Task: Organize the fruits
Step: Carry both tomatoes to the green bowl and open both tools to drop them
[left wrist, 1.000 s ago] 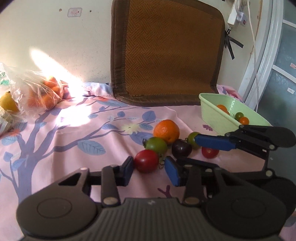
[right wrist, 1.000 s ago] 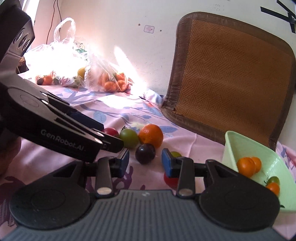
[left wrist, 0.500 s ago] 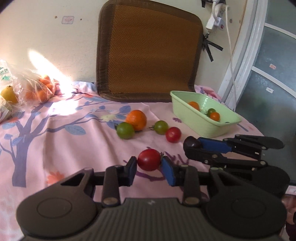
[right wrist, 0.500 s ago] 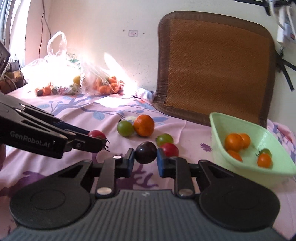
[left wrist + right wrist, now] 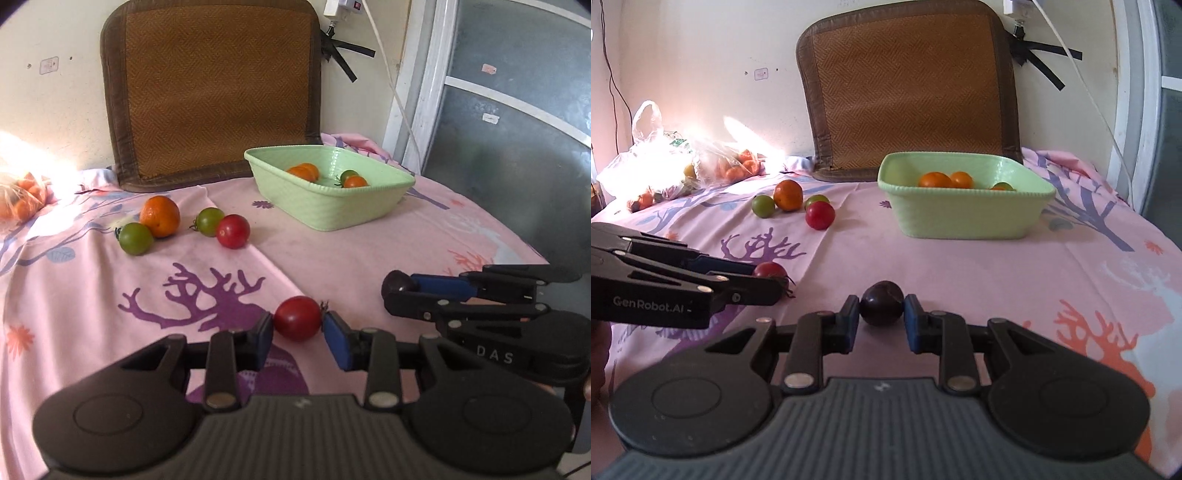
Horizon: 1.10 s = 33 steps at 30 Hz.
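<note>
On the pink printed cloth of the desk [image 5: 960, 266], you stand midway through the sorting, a fruit clamped in each hand. At far left, plastic bags of fruit [image 5: 665, 166] wait against the wall, untouched. Next come four loose pieces, close together: a green tomato [image 5: 135, 238] touching an orange [image 5: 160, 216], then a second green tomato [image 5: 209, 221] against a red tomato [image 5: 233, 231]. Nearer you, your left tongs [image 5: 298, 334] are closed on a red tomato [image 5: 297, 322], and your right tongs [image 5: 881, 320] pinch a dark plum-like fruit [image 5: 881, 308], though its kind is hard to judge in this light. To the right sits the pale green basket [image 5: 964, 218], already holding what look like two oranges and two small tomatoes, partly hidden by its rim. Both held fruits are well short of the basket; they and the four loose ones seemingly remain to go in.
</note>
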{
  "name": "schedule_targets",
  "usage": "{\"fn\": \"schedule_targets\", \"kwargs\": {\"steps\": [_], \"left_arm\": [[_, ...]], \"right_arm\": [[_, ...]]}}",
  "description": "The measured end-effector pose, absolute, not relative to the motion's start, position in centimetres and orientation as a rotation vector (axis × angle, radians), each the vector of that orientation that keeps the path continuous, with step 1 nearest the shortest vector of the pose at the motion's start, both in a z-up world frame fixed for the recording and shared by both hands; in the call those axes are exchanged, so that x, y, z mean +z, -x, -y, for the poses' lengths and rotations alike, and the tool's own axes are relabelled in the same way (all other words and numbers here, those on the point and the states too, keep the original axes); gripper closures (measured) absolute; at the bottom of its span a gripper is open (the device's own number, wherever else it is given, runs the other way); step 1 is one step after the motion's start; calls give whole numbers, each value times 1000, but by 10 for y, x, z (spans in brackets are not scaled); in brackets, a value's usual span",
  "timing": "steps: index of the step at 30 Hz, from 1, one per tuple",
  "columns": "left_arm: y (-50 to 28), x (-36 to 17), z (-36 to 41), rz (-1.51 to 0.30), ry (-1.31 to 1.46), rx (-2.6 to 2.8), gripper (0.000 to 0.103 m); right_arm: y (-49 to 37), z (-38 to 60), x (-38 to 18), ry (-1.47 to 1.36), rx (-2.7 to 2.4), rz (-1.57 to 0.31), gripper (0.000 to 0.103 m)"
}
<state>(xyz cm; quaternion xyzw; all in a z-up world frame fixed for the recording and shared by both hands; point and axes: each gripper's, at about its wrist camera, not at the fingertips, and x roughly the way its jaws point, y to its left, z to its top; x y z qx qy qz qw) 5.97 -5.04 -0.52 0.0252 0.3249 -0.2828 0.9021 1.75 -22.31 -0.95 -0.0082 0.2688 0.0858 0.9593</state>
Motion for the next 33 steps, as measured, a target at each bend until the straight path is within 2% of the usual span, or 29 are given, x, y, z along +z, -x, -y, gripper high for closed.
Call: {"fn": "schedule_targets", "kwargs": {"steps": [3,10,14,26,33], "left_arm": [[-61,-5,50,-673,-56,-561,64],[-65,-4,58,-669,-78,-559,60],[-64,-8,64,-670,-103,-560,72],[-132,53,118,-561,-82,-636,72],[-185,42,165,-625,-74,-645,70]], "right_arm": [[-18,222,-13,23,168,-549,72],[-18,224,-13,11,177,-545,72],[-17,225,-13,6,176,-542,74],[-57,268,25,-24,45,-328,74],[-94,290,16,3,4,-362,73]]}}
